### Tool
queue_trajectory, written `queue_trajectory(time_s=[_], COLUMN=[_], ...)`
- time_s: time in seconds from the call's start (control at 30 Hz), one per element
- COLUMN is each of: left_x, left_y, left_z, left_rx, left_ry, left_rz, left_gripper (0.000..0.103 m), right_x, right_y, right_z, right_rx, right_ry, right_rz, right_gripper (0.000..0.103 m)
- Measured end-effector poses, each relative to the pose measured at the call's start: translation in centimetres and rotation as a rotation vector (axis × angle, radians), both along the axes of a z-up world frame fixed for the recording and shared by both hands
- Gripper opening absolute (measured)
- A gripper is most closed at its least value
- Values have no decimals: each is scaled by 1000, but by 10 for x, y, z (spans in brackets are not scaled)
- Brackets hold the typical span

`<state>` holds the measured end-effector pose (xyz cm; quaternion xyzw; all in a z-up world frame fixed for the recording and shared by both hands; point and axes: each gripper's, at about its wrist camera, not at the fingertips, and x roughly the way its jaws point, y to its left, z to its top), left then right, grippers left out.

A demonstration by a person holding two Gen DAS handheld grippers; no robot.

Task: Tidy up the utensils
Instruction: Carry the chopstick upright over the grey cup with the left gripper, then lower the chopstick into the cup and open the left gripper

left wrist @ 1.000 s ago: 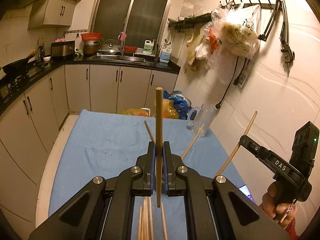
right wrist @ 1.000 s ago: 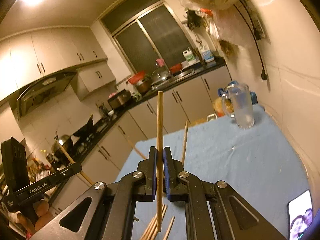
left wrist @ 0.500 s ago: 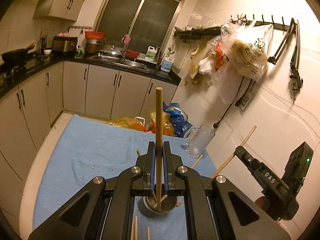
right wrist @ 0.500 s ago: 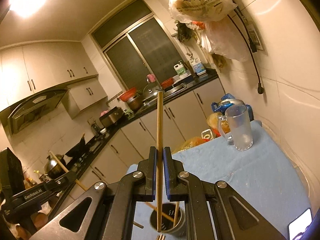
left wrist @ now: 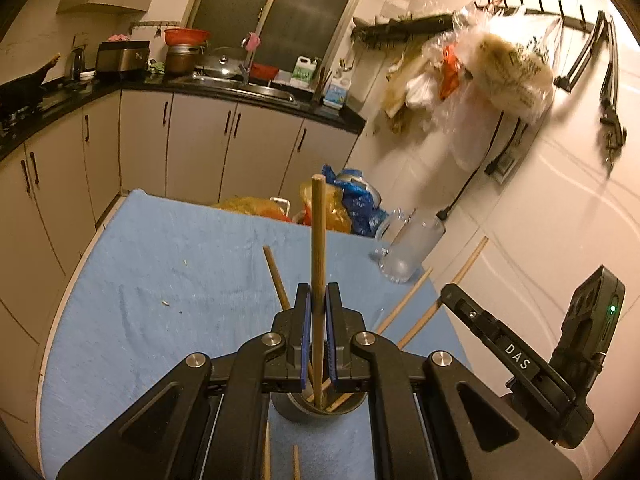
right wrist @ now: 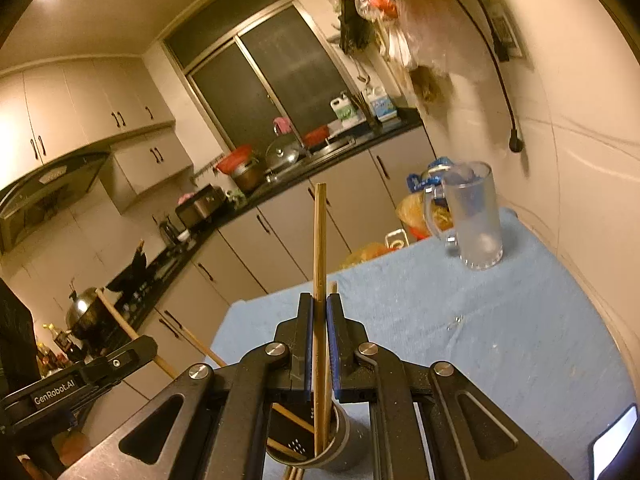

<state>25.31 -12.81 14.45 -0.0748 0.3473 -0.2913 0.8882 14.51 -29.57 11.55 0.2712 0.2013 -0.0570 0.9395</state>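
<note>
both tools [left wrist: 316, 300] [right wrist: 319, 304] clamp chopsticks [left wrist: 318, 240] [right wrist: 320, 240] over cup [right wrist: 340, 456]

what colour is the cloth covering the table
Light blue; the cloth shows best in the left wrist view, where most of its bare surface is in sight.

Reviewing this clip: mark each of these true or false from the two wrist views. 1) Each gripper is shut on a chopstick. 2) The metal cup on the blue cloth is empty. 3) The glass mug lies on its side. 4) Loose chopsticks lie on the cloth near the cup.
1) True. The left gripper and the right gripper each clamp an upright chopstick.
2) False. The metal cup already holds several chopsticks leaning out of it.
3) False. The glass mug stands upright on the blue cloth.
4) True. Loose chopsticks lie just in front of the cup.
</note>
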Motion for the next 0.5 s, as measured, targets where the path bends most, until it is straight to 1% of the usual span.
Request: queue_trajectory(time_s=[0.2,0.5], left_x=[2,4], left_y=[-7,-5], left_z=[-16,-26], left_rx=[28,46], left_ry=[21,38], left_rz=[-10,-14], left_gripper=[6,7], right_x=[7,19], right_y=[3,4], right_z=[-19,-35], right_rx=[9,23], right_ry=[48,91], right_rz=[18,36], right_gripper=[7,7])
